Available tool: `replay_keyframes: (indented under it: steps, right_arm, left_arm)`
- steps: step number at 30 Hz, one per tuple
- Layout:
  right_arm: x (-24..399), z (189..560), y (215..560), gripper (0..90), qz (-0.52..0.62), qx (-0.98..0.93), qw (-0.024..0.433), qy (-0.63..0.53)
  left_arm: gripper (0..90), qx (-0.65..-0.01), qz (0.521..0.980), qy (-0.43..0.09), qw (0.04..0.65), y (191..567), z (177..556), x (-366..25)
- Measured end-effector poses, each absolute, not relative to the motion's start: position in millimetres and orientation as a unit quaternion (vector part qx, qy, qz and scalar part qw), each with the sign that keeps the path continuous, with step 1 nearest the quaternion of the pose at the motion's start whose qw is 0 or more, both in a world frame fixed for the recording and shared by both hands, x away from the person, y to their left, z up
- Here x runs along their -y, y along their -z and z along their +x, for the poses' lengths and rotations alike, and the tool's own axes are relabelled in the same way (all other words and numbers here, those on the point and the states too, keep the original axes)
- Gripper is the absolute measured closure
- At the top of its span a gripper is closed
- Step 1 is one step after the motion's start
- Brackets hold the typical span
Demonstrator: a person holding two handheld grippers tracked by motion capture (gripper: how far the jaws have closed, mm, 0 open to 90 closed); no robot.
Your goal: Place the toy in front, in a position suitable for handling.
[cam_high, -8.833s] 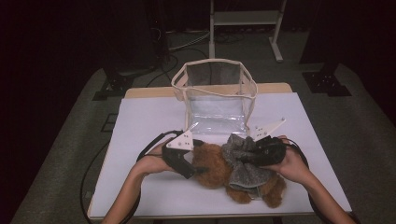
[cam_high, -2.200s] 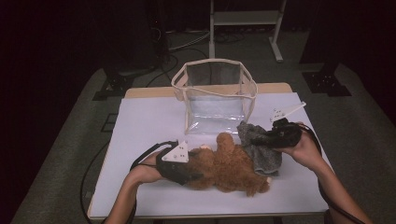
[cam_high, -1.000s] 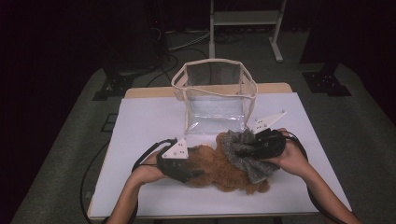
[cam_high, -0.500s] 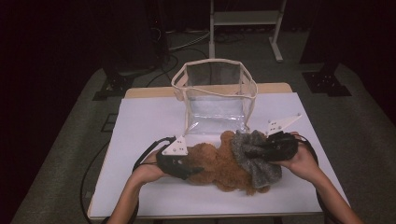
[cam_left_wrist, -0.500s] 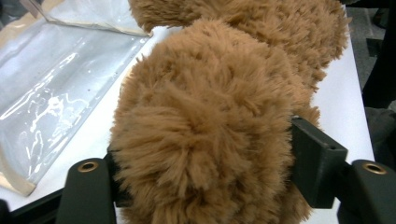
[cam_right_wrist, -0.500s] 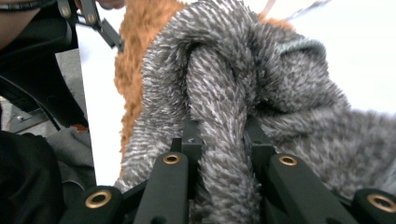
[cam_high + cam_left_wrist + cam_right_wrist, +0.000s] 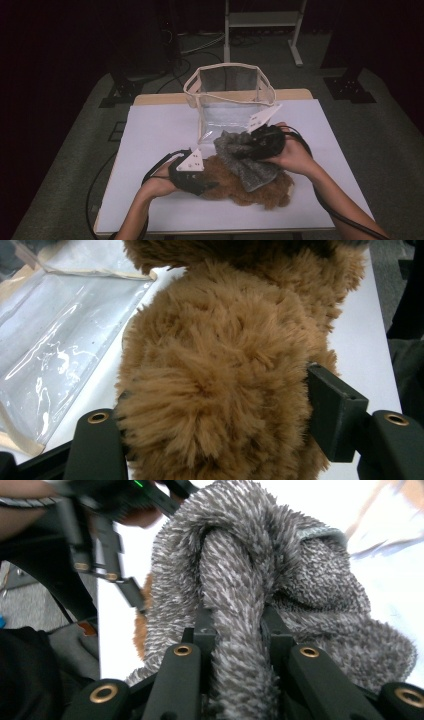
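Shaggy brown plush toy (image 7: 260,192), nubbly grey knit cloth (image 7: 240,157), glossy clear plastic bag (image 7: 227,102), matt white worktop (image 7: 160,130).

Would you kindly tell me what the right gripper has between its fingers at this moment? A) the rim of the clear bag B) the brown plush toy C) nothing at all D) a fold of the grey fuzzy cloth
D: in the right gripper view, the right gripper pinches a fold of the grey fuzzy cloth between its fingers.
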State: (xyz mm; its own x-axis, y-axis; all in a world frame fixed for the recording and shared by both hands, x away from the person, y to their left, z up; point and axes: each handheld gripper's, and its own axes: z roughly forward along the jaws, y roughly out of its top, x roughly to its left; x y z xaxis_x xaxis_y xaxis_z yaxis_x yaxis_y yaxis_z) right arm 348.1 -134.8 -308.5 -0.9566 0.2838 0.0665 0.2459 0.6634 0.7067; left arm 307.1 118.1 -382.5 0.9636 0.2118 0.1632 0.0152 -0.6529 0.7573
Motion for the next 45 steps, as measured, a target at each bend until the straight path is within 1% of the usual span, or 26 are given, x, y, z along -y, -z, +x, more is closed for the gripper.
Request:
replay_keyframes:
  steps: [3,6,8,13,17,20,24,29,32,36,43,45]
  right_arm:
    - [126.6,360.5,326.6,74.1,0.155,-0.919,0.019,-0.361]
    - [134.7,370.1,338.4,74.2,0.183,-0.916,0.005,-0.357]
    - [143.7,373.4,340.0,74.2,0.193,-0.911,0.002,-0.363]
    - [164.8,375.6,339.8,74.3,0.219,-0.902,0.015,-0.371]
    - [170.7,368.3,335.4,74.3,0.217,-0.898,0.015,-0.383]
    - [165.2,362.8,328.0,74.3,0.203,-0.898,0.016,-0.391]
    - [145.6,355.8,323.2,74.2,0.172,-0.903,0.007,-0.394]
    - [123.1,351.6,329.8,74.1,0.150,-0.910,-0.002,-0.388]
    - [120.7,352.9,338.5,74.2,0.149,-0.918,0.004,-0.368]
    - [129.1,355.7,346.5,74.5,0.163,-0.917,-0.004,-0.363]
    - [140.7,355.8,352.1,74.7,0.182,-0.909,-0.015,-0.375]
    - [143.4,356.3,353.0,74.7,0.184,-0.906,-0.016,-0.380]
  left_arm:
    - [33.0,-0.061,0.902,-0.117,0.411,383.9,305.6,-119.1]
    - [33.0,-0.060,0.902,-0.116,0.411,384.6,305.8,-119.3]
    - [33.0,-0.062,0.901,-0.113,0.414,384.9,306.2,-119.1]
    - [32.9,-0.064,0.901,-0.113,0.413,384.5,306.0,-119.1]
    - [33.3,-0.061,0.901,-0.114,0.414,383.9,307.4,-119.5]
    - [33.8,-0.064,0.900,-0.113,0.417,384.0,308.3,-119.4]
    - [33.8,-0.063,0.899,-0.113,0.419,383.9,308.3,-119.3]
    - [33.7,-0.062,0.897,-0.111,0.422,384.4,307.6,-119.6]
    - [33.6,-0.063,0.896,-0.107,0.426,386.0,308.4,-120.8]
    - [30.7,-0.072,0.891,-0.099,0.437,388.0,311.4,-123.7]
    - [20.1,-0.094,0.885,-0.088,0.447,390.9,318.8,-133.5]
    - [20.9,-0.100,0.882,-0.079,0.453,392.6,320.2,-136.5]
